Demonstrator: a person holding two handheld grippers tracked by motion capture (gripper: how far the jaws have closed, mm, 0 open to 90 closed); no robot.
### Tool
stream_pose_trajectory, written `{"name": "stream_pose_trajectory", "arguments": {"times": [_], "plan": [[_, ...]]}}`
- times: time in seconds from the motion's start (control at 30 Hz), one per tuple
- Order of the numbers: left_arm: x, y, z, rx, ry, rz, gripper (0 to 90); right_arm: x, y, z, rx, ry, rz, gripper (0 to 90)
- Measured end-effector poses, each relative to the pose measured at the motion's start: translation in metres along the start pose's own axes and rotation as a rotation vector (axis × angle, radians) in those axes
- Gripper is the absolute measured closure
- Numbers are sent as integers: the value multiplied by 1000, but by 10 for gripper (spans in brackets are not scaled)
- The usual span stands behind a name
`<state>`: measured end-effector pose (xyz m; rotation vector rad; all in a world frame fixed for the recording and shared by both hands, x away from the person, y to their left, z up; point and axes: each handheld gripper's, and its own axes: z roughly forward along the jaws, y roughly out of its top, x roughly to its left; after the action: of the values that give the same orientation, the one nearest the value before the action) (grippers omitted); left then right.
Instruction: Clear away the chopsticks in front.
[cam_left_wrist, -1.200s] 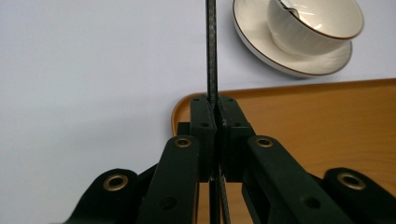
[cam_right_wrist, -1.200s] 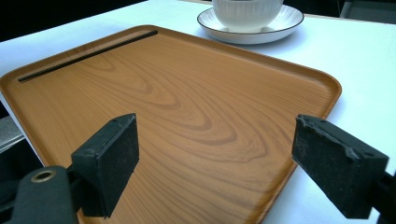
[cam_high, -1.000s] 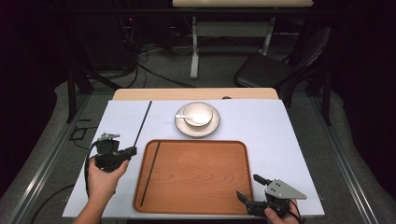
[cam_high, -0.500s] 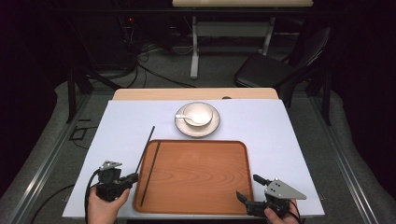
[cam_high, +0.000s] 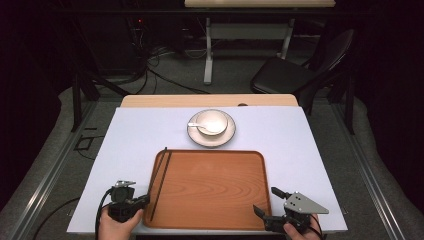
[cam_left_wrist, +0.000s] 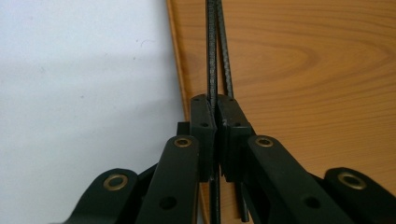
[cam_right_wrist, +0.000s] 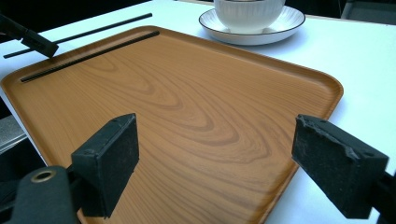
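My left gripper (cam_high: 141, 201) is at the tray's near left corner, shut on a black chopstick (cam_left_wrist: 212, 46) that runs forward along the left rim of the wooden tray (cam_high: 215, 190). A second black chopstick (cam_left_wrist: 227, 74) lies in the tray right beside it. In the right gripper view the held chopstick (cam_right_wrist: 79, 33) slants just above the rim and the lying chopstick (cam_right_wrist: 88, 55) rests inside. My right gripper (cam_high: 265, 200) sits at the tray's near right corner, open with nothing between its jaws, its pads (cam_right_wrist: 112, 154) wide apart over the wood.
A white bowl (cam_high: 211, 121) with a spoon in it stands on a white plate (cam_high: 227, 136) just beyond the tray. A white sheet (cam_high: 125, 150) covers the table. A black chair (cam_high: 295, 75) and table legs stand farther back.
My left gripper has drawn back toward the near edge and lower, bringing its chopstick from the white sheet over to the tray's left rim. The right gripper has kept still.
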<state>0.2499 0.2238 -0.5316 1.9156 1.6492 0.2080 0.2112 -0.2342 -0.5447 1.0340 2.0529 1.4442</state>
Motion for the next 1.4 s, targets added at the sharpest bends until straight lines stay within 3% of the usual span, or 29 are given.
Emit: {"name": "stream_pose_trajectory", "arguments": {"times": [0.63, 1.13, 1.4], "plan": [[-3, 1, 5, -5, 8, -18, 855, -1, 0, 0, -1, 2, 6, 145], [-6, 1, 5, -17, 13, 5, 814, -1, 0, 0, -2, 2, 5, 145], [-7, 1, 2, -54, 19, 33, 705, -1, 0, 0, 0, -1, 1, 145]]}}
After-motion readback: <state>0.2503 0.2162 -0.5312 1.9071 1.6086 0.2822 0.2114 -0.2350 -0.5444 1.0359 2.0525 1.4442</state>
